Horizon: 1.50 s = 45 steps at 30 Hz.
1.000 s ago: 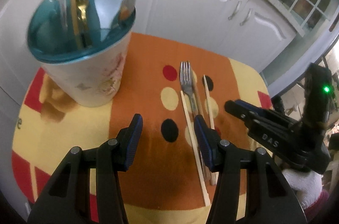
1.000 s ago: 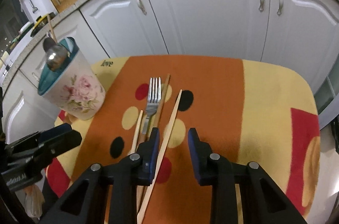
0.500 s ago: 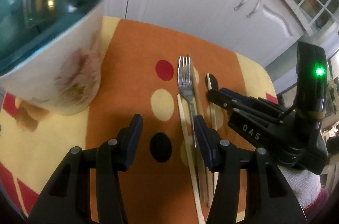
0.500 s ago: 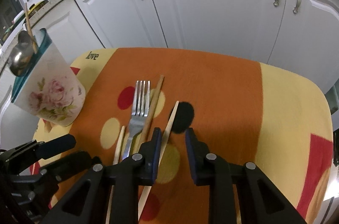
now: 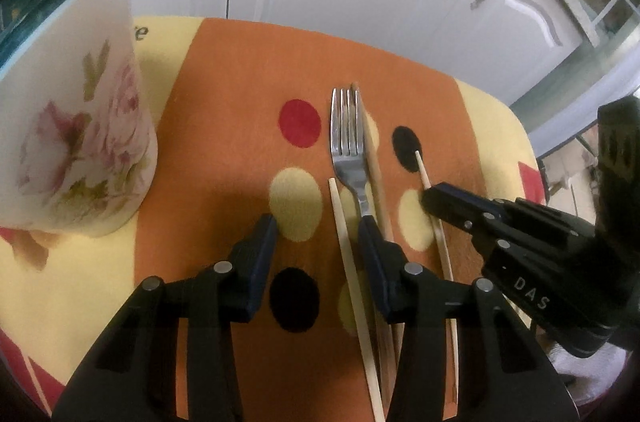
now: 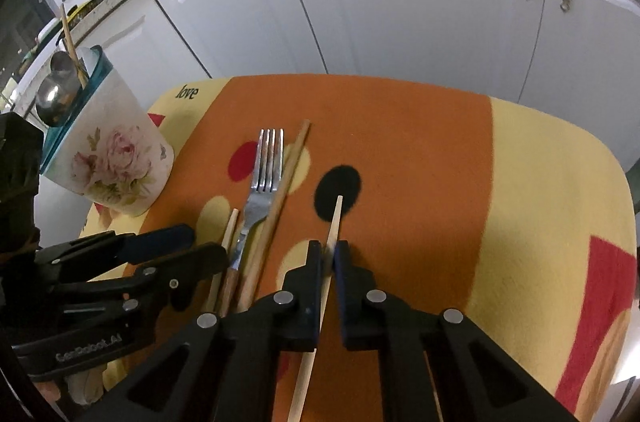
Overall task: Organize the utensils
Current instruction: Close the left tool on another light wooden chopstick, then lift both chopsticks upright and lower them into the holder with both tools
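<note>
On mat (image 6: pixel 520 182): fork (image 6: pixel 262 190) and three chopsticks left. Right gripper (image 6: pixel 328 254) clenched on pale chopstick (image 6: pixel 334 222); left gripper (image 5: pixel 316 234) released, empty, hovering over fork handle. Cup (image 6: pixel 112 166) already holds spoon, chopstick.

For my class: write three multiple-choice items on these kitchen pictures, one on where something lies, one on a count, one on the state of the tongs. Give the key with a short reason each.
1. Where does the floral holder stand relative to the fork?
A. to its left
B. to its right
C. on top of it

2. How many wooden sticks lie on the mat?
A. one
B. three
C. five

3. What are the right tongs doing?
A. gaping over the fork
B. closed on the pale right-hand chopstick
C. holding a spoon

Key: 1 A, the holder is at the mat's left edge. 2 B, two sticks flank the fork, one lies apart. 3 B, both fingers press the stick; the left tongs gape.
</note>
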Each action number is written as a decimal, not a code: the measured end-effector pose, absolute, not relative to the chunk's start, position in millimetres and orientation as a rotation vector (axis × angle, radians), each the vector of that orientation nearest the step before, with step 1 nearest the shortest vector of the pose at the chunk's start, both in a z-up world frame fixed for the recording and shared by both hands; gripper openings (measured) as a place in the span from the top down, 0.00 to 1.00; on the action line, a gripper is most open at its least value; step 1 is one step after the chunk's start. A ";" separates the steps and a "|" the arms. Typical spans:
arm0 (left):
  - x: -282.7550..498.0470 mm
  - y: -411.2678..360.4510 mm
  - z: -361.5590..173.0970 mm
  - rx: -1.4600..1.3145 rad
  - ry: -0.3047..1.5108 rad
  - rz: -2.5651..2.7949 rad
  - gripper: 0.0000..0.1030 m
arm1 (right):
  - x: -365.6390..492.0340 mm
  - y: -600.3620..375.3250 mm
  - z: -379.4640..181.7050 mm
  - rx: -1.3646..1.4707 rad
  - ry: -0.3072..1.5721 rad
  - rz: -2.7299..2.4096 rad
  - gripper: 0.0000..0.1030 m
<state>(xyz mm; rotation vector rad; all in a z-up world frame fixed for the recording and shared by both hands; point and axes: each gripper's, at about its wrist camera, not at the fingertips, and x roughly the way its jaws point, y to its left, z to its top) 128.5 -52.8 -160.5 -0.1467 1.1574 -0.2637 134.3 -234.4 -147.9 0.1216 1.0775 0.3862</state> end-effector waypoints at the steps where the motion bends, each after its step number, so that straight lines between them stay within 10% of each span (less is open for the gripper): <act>1: 129.2 -54.3 -160.5 -0.136 1.158 -0.263 0.63 | 135.9 -235.2 -148.8 0.127 1.085 0.388 0.94; 12: 130.9 -51.9 -160.2 -0.158 1.164 -0.324 1.00 | 134.4 -218.4 -146.6 0.035 1.075 0.398 0.94; 45: 115.4 -39.2 -152.4 -0.206 1.162 -0.341 0.96 | 90.2 -242.8 -101.9 0.154 0.952 0.422 0.95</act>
